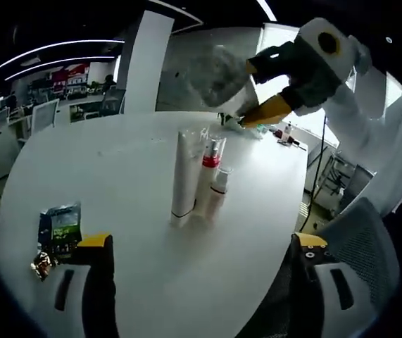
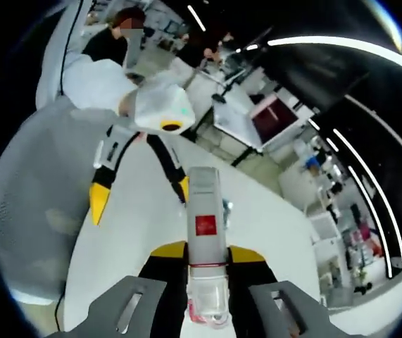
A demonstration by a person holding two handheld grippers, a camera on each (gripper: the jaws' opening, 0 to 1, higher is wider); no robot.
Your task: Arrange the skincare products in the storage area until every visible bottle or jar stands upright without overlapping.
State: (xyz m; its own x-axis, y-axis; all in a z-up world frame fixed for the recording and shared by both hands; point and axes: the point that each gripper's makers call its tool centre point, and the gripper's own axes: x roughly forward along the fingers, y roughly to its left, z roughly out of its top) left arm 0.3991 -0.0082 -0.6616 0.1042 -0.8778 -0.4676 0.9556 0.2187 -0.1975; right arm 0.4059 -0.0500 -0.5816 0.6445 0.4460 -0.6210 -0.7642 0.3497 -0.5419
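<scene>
Right claw (image 2: 206, 271) clamped on clear-capped bottle (image 2: 205, 246) above white tabletop (image 1: 130, 169); left claw (image 1: 201, 243) wide, facing three upright tubes (image 1: 199, 182).

Three bottles (image 1: 199, 182) stand together mid-table (image 1: 116, 176) — packet (image 1: 60, 229) well left.

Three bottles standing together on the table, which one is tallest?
The plain white tube, at the left of the group in the left gripper view. It rises above the red-banded bottle beside it and the short clear-capped bottle on the right.
</scene>
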